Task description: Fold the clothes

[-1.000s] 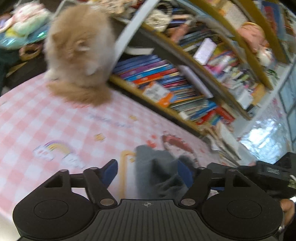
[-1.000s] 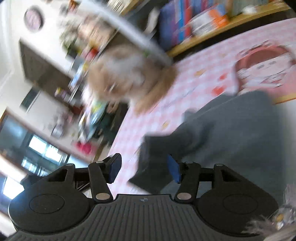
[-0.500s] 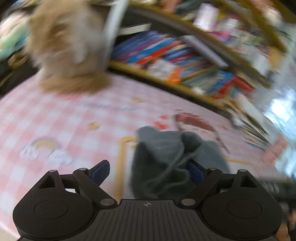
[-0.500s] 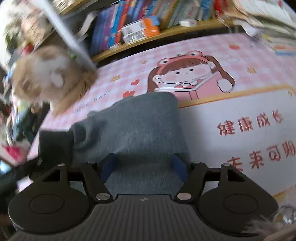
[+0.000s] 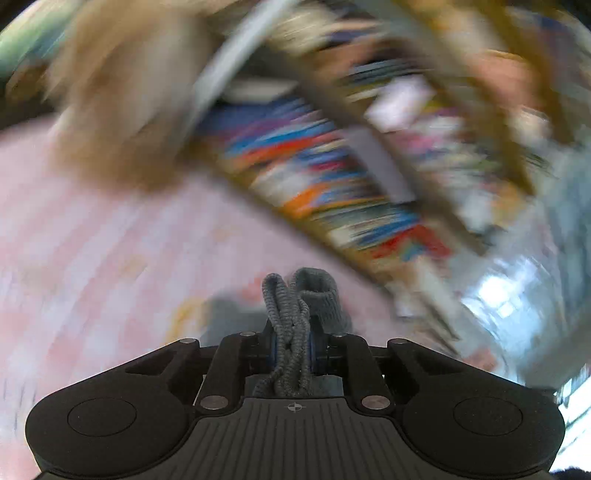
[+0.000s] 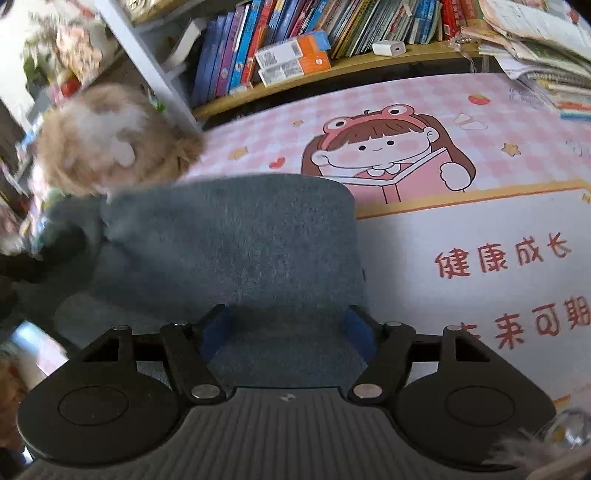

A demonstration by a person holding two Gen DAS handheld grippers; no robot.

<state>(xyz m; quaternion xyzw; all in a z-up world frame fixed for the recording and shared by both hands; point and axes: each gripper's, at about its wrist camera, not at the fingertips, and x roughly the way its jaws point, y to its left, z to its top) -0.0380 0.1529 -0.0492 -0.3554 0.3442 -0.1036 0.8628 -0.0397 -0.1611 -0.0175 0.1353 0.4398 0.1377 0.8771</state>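
While the left gripper (image 5: pixel 292 341) is clamped on the drawstring (image 5: pixel 286 332) of a gray garment (image 6: pixel 236 251), the right gripper (image 6: pixel 286 332) hangs with its 2 fingers apart over that garment, spread on a pink checked tablecloth (image 6: pixel 480 229) beside a fluffy cat (image 6: pixel 110 147).

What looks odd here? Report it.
A fluffy cat sits on the pink table mat at the far left end of the grey garment. The left gripper has its jaws shut on the drawstring, not fabric.

Both wrist views low over the mat (image 6: pixel 461 110), seemingly bookshelf-facing (image 6: pixel 332 33).
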